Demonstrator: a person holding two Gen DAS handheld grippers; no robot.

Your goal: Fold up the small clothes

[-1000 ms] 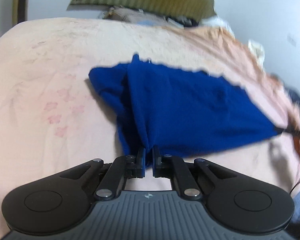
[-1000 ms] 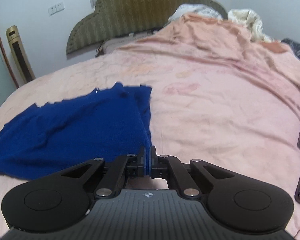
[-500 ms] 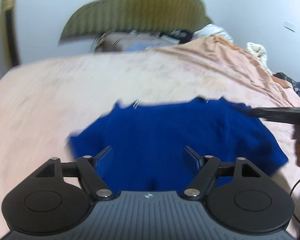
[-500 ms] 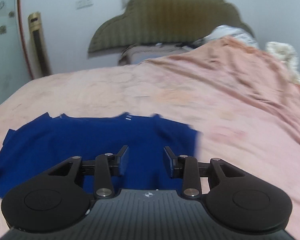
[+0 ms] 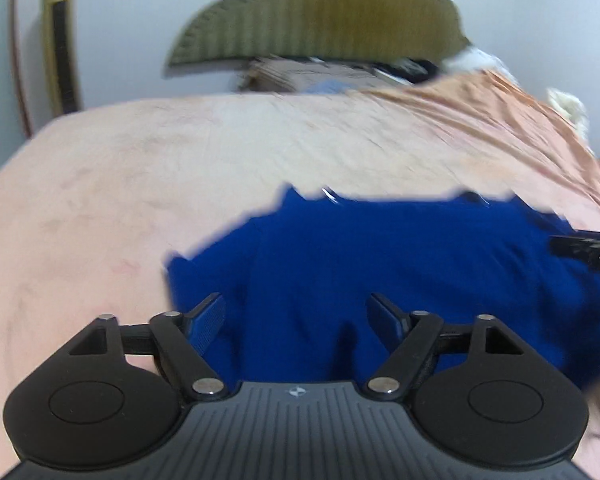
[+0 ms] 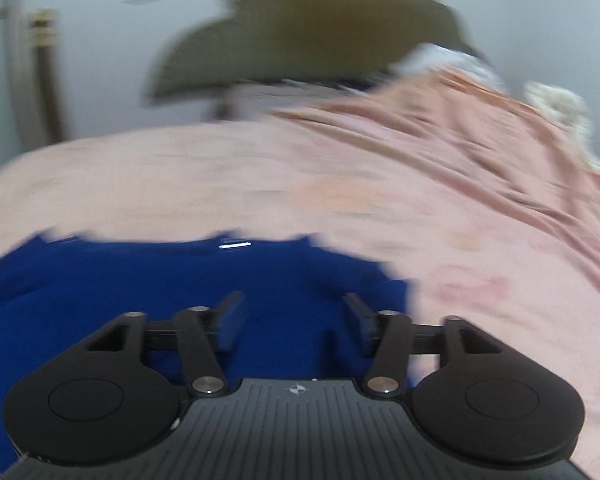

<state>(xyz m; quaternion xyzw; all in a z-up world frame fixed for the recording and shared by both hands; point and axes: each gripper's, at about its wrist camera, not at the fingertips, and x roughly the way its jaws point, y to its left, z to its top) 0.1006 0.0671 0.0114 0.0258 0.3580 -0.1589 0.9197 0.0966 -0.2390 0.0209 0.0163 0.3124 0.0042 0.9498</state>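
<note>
Blue on pink
Deep blue garment (image 5: 380, 272) on a pale pink bed (image 5: 140, 168); ribbed olive headboard (image 5: 320, 12); black claws with blue pads (image 5: 210, 318).

Both wrist views are aimed low and close across the bed toward the headboard (image 5: 320, 20); the blue garment (image 6: 180, 280) is shared in the lower frame.
</note>
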